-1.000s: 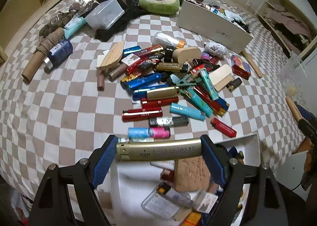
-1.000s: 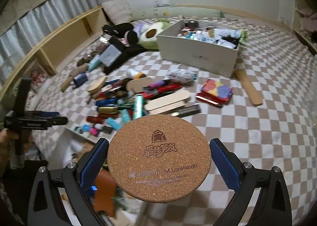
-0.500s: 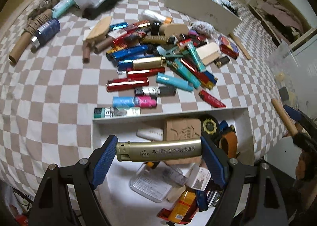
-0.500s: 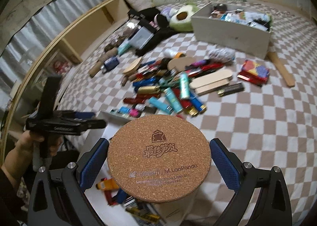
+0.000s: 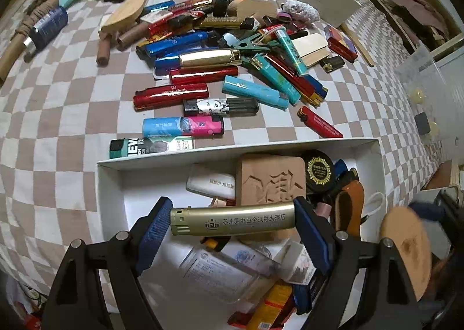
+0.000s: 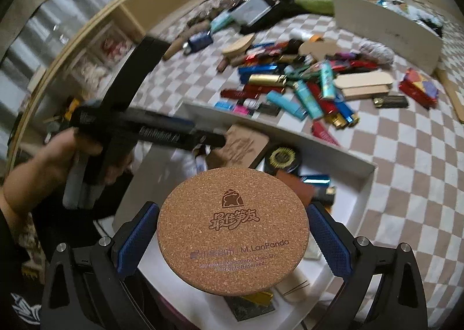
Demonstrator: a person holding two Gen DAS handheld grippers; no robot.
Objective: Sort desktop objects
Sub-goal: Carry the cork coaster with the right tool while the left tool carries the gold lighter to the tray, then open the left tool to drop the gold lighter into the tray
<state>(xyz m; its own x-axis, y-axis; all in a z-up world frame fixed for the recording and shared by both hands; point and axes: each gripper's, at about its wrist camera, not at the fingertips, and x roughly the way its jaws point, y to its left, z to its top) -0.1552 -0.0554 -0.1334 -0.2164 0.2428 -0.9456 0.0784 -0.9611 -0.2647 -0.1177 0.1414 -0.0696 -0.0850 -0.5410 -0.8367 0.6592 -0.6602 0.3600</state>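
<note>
Your left gripper [image 5: 232, 222] is clamping a glossy gold metallic lighter [image 5: 232, 219]; your right gripper [image 6: 232, 230] is gripping a rough, matt round cork coaster [image 6: 232, 231]. Soft checkered brown-and-white cloth [image 5: 58, 98] is lying under a smooth white cardboard box [image 5: 110, 185].

Round cork coaster [image 6: 233, 231] clamped flat between the blue pads [image 6: 136, 235] of the right gripper [image 6: 233, 238], held above a white box [image 6: 366, 175] of mixed items. At left, blurred left gripper [image 6: 174, 134] gripped in a hand [image 6: 62, 156], reaching over the box. Beyond, lighters [image 6: 293, 89] heaped on checkered cloth [image 6: 406, 162]
</note>
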